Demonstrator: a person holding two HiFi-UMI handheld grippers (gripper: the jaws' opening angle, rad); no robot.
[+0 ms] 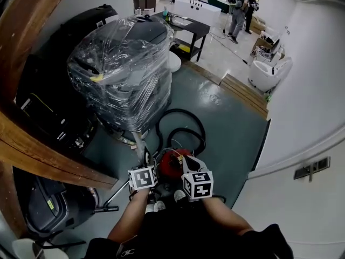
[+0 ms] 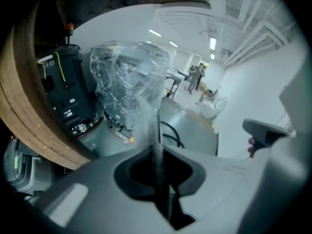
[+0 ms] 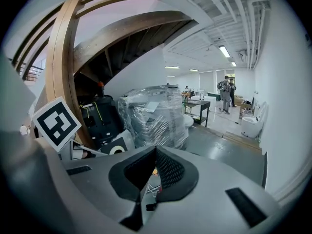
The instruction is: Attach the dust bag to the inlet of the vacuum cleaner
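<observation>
In the head view a red vacuum cleaner [image 1: 171,164] sits on the grey-green floor, just ahead of both grippers, with its black hose [image 1: 186,124] looped behind it. My left gripper [image 1: 146,157] is shut on the dust bag [image 1: 139,142], which shows as a thin pale sheet rising from the jaws. The left gripper view has that sheet [image 2: 150,123] edge-on, standing up out of the left gripper [image 2: 157,152]. My right gripper [image 1: 186,165] hangs over the vacuum's right side, shut and holding nothing. In its own view the right gripper [image 3: 153,162] has its pads together, and the vacuum's inlet is hidden.
A plastic-wrapped machine [image 1: 126,63] stands close behind the vacuum. Black cleaning machines [image 1: 54,107] sit at the left under a curved wooden beam [image 1: 48,155]. Beyond are a black table [image 1: 190,28], wooden planks [image 1: 245,93], a white fixture [image 1: 267,72] and people [image 1: 240,9].
</observation>
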